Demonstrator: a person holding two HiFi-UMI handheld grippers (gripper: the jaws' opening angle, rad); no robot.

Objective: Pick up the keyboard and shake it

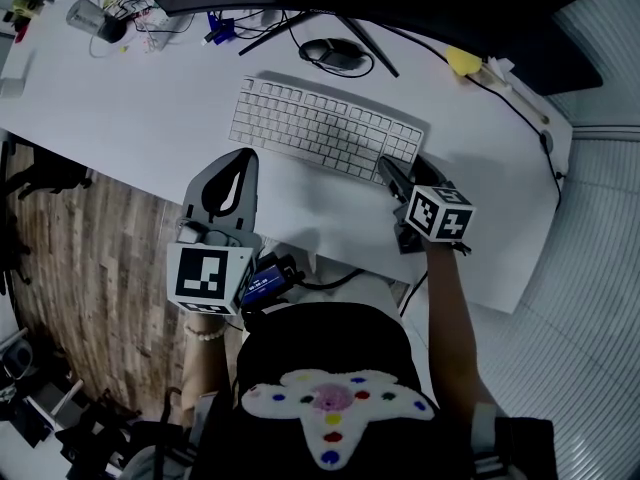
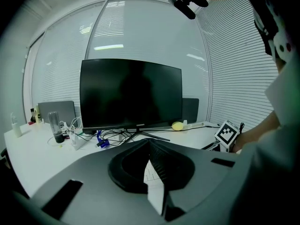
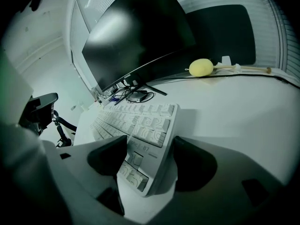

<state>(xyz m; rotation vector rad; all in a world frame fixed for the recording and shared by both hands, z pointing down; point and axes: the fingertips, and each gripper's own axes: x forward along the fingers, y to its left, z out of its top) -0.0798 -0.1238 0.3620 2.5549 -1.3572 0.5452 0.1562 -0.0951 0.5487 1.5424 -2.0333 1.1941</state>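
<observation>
A white keyboard lies flat on the white desk, in front of the monitor stand. My right gripper is at the keyboard's right end, its jaws spread wide. In the right gripper view that end of the keyboard sits between the jaws of the right gripper, with a gap on the right side. My left gripper hovers over the desk's front edge, left of and nearer than the keyboard. Its jaws are shut with nothing in them, and the left gripper points at the monitor.
A dark curved monitor stands at the back of the desk, with a mouse and cables by its stand. A yellow object lies at the back right. A clear bottle stands at the back left. Wooden floor lies below the desk edge.
</observation>
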